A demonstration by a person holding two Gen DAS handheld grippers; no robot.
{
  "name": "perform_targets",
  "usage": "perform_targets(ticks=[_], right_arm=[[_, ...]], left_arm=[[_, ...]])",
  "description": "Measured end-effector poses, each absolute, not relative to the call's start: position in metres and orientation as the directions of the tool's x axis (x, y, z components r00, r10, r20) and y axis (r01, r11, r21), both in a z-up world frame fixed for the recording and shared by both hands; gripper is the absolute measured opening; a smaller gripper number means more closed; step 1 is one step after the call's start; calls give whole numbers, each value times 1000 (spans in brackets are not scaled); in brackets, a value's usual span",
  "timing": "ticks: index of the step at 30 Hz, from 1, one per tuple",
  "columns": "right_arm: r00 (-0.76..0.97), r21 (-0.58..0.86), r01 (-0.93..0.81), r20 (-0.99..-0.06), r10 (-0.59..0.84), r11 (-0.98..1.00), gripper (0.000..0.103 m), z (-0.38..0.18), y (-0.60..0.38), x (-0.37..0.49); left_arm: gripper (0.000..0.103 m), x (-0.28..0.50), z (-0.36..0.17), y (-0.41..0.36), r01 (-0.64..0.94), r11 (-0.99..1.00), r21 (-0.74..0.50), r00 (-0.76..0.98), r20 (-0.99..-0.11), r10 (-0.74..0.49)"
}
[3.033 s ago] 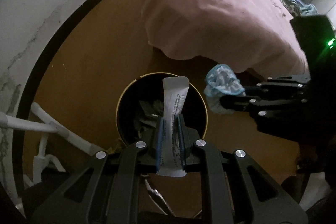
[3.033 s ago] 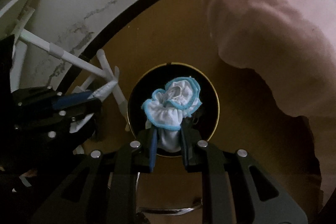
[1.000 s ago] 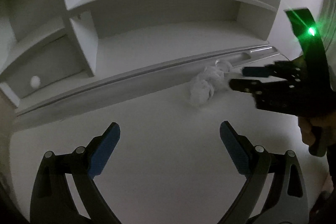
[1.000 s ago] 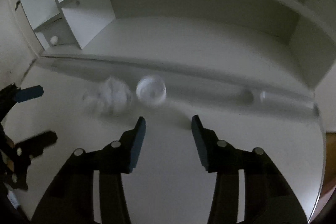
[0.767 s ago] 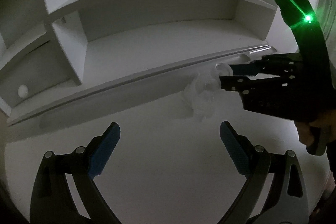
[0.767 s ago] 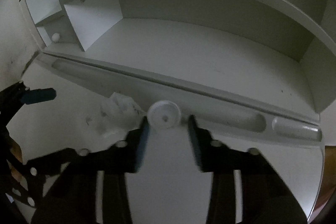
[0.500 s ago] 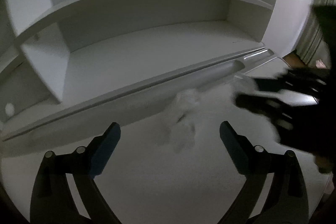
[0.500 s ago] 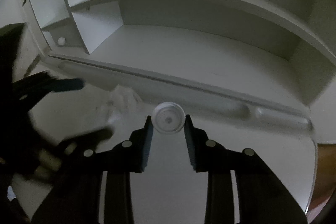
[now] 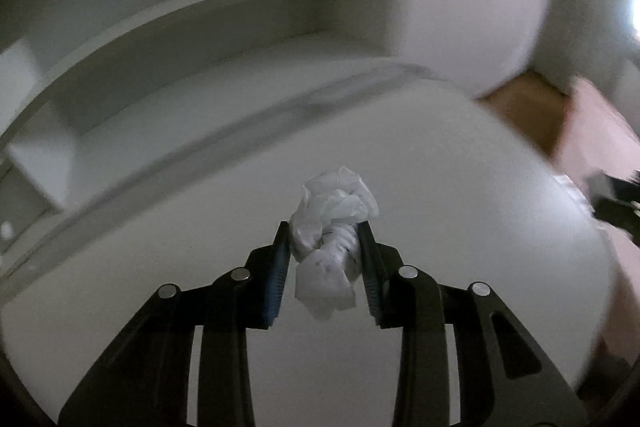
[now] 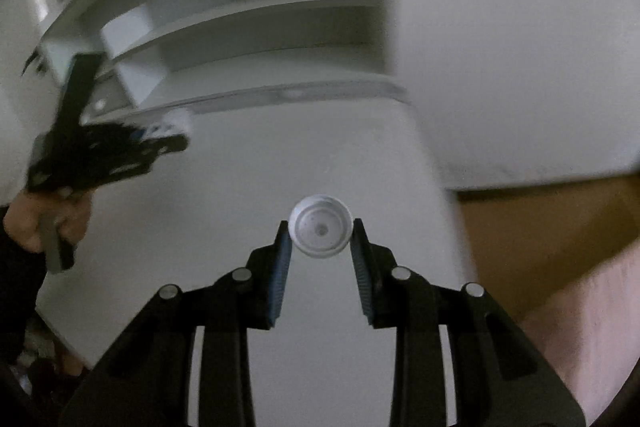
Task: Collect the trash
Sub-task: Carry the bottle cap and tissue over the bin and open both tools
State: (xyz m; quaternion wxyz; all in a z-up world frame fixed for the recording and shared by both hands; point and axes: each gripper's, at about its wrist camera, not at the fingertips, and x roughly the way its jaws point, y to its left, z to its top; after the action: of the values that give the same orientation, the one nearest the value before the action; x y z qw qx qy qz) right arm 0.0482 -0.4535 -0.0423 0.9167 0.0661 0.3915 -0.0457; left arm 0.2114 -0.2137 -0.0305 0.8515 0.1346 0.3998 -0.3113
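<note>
Both hand-held grippers carry trash above the white bench.

The left hand-held gripper (image 9: 323, 241), whose jaws have just been closing, pinches a crumpled white tissue wad (image 9: 332, 247) between its blue pads; the right hand-held gripper (image 10: 320, 239) clamps a round white plastic cap (image 10: 321, 231) at its fingertips (white shelves beyond, blurred).

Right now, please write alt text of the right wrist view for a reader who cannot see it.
The right tool grips a round white bottle cap above a white desk. At left, a hand carries the left tool; white shelves stand behind, blurred.
</note>
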Motion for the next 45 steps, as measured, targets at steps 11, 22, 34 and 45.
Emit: perform_targets(ticks=[11, 22, 34, 45], right_arm=[[571, 131, 536, -784, -244, 834, 30, -106, -589, -160], [406, 186, 613, -908, -104, 768, 30, -240, -635, -217], [375, 238, 598, -927, -5, 765, 30, -297, -641, -201], [374, 238, 580, -927, 5, 779, 32, -297, -640, -190]], left_arm=[[33, -30, -52, -416, 945, 277, -175, 63, -733, -677], [33, -78, -174, -494, 959, 218, -183, -52, -865, -500], [33, -69, -223, -506, 952, 256, -169, -44, -901, -432], [47, -62, -226, -512, 943, 279, -182, -52, -908, -415]])
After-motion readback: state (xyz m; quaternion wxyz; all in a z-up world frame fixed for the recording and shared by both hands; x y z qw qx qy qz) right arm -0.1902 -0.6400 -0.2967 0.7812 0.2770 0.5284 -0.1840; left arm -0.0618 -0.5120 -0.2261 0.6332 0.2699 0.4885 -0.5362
